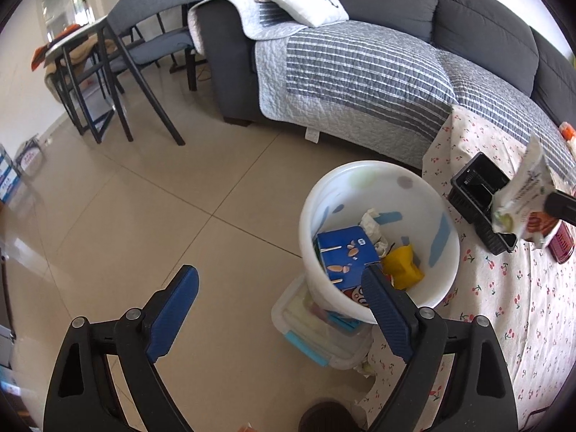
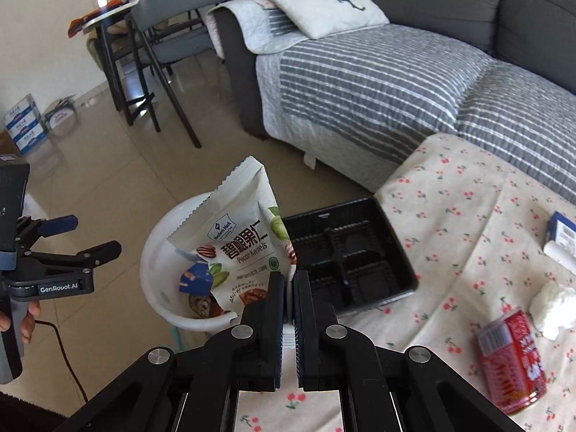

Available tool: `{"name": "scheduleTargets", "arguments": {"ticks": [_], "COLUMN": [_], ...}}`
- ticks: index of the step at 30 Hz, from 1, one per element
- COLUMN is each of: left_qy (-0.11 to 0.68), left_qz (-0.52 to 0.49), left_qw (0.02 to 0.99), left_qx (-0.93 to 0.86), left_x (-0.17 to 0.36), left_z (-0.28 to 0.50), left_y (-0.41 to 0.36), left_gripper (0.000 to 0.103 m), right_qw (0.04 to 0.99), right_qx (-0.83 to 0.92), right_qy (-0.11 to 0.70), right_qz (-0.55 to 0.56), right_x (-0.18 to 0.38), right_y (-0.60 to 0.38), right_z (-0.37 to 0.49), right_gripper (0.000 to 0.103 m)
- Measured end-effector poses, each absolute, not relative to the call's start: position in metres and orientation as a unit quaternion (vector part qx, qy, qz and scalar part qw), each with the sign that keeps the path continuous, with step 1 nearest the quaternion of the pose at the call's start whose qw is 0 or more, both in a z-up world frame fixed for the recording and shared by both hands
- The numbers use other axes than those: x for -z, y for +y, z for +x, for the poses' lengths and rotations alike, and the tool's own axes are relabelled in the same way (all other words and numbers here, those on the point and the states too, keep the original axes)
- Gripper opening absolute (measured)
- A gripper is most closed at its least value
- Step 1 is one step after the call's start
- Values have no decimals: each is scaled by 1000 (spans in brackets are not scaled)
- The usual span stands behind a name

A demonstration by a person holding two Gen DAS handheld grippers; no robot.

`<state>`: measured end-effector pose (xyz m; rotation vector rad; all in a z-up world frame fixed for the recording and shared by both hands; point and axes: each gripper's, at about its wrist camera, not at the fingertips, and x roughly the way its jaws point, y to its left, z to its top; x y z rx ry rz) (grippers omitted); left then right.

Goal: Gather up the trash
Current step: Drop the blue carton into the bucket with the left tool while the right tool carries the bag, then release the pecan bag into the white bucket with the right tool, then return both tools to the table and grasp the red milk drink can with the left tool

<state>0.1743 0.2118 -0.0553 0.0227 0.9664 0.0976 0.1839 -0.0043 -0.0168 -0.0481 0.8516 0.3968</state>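
A white bin [image 1: 378, 194] [image 2: 158, 252] stands on the floor beside the low table; inside lie a blue box [image 1: 345, 255], a yellow wrapper [image 1: 403, 266] and crumpled paper. My left gripper [image 1: 284, 284] hangs open and empty above the bin's near rim. My right gripper [image 2: 289, 277] is shut on the lower edge of a white pecan snack bag [image 2: 237, 237] [image 1: 522, 194], which it holds upright over the bin's right side. On the table rest a black plastic tray [image 2: 352, 252] [image 1: 475, 194], a red can [image 2: 511, 360] and a white tissue wad [image 2: 550, 306].
The table wears a cherry-print cloth [image 2: 450, 194]. A grey sofa [image 1: 396, 54] with a striped cover runs behind it. A clear lidded box [image 1: 316, 331] sits on the floor against the bin. A chair and a table [image 1: 108, 64] stand at the far left. A blue carton [image 2: 561, 230] lies at the table's right.
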Motion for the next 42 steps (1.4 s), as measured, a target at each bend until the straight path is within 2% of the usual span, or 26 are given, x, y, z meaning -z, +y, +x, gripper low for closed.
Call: {"name": "scheduleTargets", "arguments": {"ticks": [14, 15, 16, 17, 18, 27, 31, 42], "left_qy": [472, 473, 473, 472, 472, 470, 467, 458], "left_qz": [-10, -10, -10, -10, -10, -21, -19, 19], "left_qw": [880, 880, 880, 880, 881, 882, 884, 887], "left_qx": [-44, -43, -42, -42, -42, -31, -15, 52], "left_x": [58, 58, 57, 57, 56, 47, 40, 15], "left_z": [175, 176, 176, 175, 175, 174, 173, 174], "left_y": [229, 228, 228, 227, 227, 210, 190, 87], "left_gripper": [94, 94, 94, 94, 94, 93, 93, 94], "right_qw": [890, 891, 891, 892, 894, 898, 901, 907], "right_qx": [-181, -181, -181, -179, -175, -172, -164, -90], "right_qy": [416, 413, 413, 414, 411, 404, 401, 412], "right_qz": [-53, -49, -43, -34, -27, -18, -13, 11], "right_x": [36, 35, 35, 34, 32, 16, 9, -4], "right_y": [61, 61, 60, 58, 56, 28, 4, -104], "right_z": [223, 224, 225, 225, 224, 207, 196, 161], "right_gripper": [8, 11, 28, 49, 56, 65, 72, 83]}}
